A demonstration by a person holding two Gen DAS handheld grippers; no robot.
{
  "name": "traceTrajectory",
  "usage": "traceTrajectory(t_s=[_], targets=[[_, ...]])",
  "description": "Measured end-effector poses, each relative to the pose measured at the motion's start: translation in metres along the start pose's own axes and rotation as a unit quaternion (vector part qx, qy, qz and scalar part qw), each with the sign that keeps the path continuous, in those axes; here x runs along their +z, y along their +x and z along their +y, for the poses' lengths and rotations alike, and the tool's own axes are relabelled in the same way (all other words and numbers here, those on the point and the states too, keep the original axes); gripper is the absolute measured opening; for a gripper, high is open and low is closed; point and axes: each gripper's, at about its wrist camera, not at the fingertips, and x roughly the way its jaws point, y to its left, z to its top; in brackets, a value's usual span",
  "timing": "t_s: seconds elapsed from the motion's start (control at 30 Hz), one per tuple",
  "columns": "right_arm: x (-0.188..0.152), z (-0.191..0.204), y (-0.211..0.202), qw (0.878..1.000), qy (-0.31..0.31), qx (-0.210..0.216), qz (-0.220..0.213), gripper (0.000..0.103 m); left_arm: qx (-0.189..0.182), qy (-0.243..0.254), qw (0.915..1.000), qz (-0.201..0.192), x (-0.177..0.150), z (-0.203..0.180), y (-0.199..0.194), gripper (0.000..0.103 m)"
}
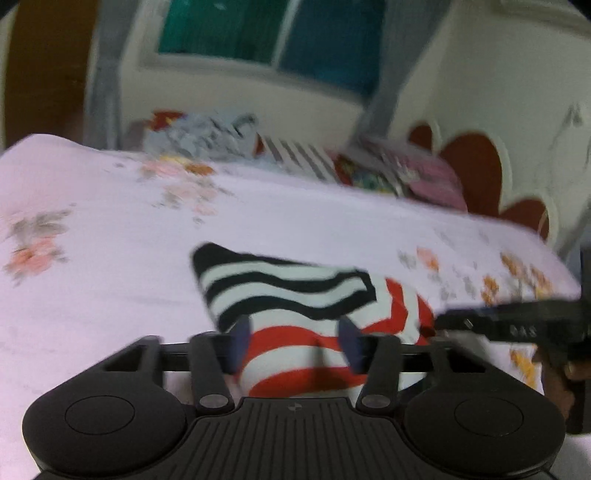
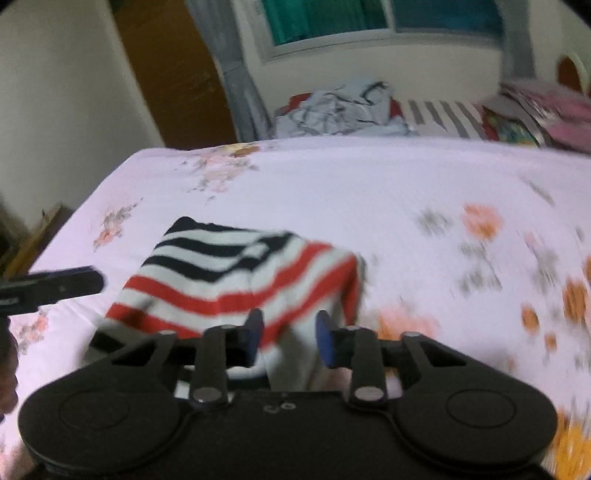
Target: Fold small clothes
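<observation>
A small striped garment point(image 1: 295, 291), black-and-white at the far end and red-and-white at the near end, lies folded on the floral bed sheet point(image 1: 110, 266). My left gripper point(image 1: 295, 343) is open, its blue-padded fingers astride the garment's near red-striped edge. In the right wrist view the same garment point(image 2: 236, 277) lies in front of my right gripper point(image 2: 290, 339), which is open with its jaws apart over the garment's near right corner. The right gripper's finger shows in the left wrist view point(image 1: 509, 321), and the left gripper's finger shows in the right wrist view point(image 2: 51, 284). Both views are motion-blurred.
A heap of loose clothes point(image 1: 207, 136) and striped and pink fabrics point(image 1: 406, 170) lie at the far side of the bed. A wall with a window point(image 1: 273, 33) stands behind. The bed's left edge point(image 2: 74, 218) drops off toward a brown door point(image 2: 170, 74).
</observation>
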Motion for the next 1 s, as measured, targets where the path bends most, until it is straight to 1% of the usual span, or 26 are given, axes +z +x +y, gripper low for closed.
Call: traceTrajectory(t_s=[0.03,0.07,0.1,0.13,0.17,0.2,0.3,0.37,0.4,0.5,0.53,0.6,0.7,0.77,0.8,0.87,0.9,0.93,1.0], targets=[[0.003,0.000,0.011,1.000,-0.005,-0.007,0.006,0.024,0.000,0.011,0.9997,0.022,0.001,-0.003,0.015,0.047],[0.003,-0.004,0.023,0.999,-0.007,-0.024,0.021,0.020,0.007,0.022,0.9990,0.039,-0.001,-0.006,0.027,0.047],[0.001,-0.006,0.036,0.998,-0.011,-0.039,0.041,0.018,0.009,0.032,0.9973,0.065,-0.005,-0.008,0.041,0.047],[-0.002,-0.011,0.045,0.997,-0.012,-0.042,0.057,0.017,0.014,0.046,0.9959,0.077,-0.008,-0.013,0.047,0.047],[-0.004,-0.012,0.048,0.998,-0.011,-0.040,0.052,0.017,0.021,0.063,0.9949,0.076,-0.009,-0.017,0.049,0.047],[-0.003,-0.013,0.048,0.998,-0.006,-0.042,0.055,0.017,0.026,0.068,0.9942,0.079,-0.008,-0.021,0.049,0.047],[-0.002,-0.005,0.044,0.996,-0.022,-0.065,0.060,0.017,0.032,0.080,0.9930,0.081,-0.005,-0.027,0.042,0.047],[-0.005,0.000,0.027,0.995,-0.039,-0.079,0.054,0.015,0.017,0.076,0.9950,0.062,-0.007,-0.026,0.018,0.047],[-0.008,0.000,0.014,0.994,-0.051,-0.081,0.046,0.018,0.011,0.071,0.9960,0.053,-0.010,-0.026,0.004,0.047],[-0.027,-0.007,-0.031,0.995,-0.079,-0.054,0.028,0.016,0.019,0.065,0.9972,0.032,-0.029,-0.021,-0.037,0.047],[-0.036,-0.007,-0.045,0.995,-0.081,-0.049,0.022,0.016,0.026,0.057,0.9975,0.033,-0.039,-0.017,-0.048,0.047],[-0.046,-0.007,-0.056,0.995,-0.083,-0.036,0.028,0.016,0.021,0.028,0.9987,0.036,-0.058,-0.010,-0.062,0.047],[-0.062,-0.005,-0.064,0.995,-0.088,-0.035,0.037,0.016,0.013,0.003,0.9984,0.055,-0.081,-0.008,-0.065,0.047],[-0.067,-0.004,-0.061,0.993,-0.092,-0.049,0.052,0.016,0.014,-0.001,0.9978,0.065,-0.094,-0.011,-0.062,0.047],[-0.069,-0.007,-0.057,0.992,-0.096,-0.058,0.059,0.011,0.016,-0.005,0.9977,0.065,-0.100,-0.013,-0.060,0.047],[-0.075,-0.013,-0.052,0.990,-0.094,-0.072,0.075,0.006,0.022,-0.020,0.9974,0.065,-0.106,-0.014,-0.056,0.047],[-0.079,-0.016,-0.048,0.988,-0.094,-0.085,0.083,0.002,0.026,-0.026,0.9973,0.064,-0.108,-0.015,-0.055,0.047],[-0.083,-0.020,-0.045,0.987,-0.099,-0.095,0.088,0.002,0.028,-0.029,0.9971,0.064,-0.110,-0.016,-0.054,0.047],[-0.094,-0.027,-0.046,0.989,-0.086,-0.091,0.078,0.002,0.035,-0.029,0.9968,0.067,-0.111,-0.018,-0.051,0.047]])
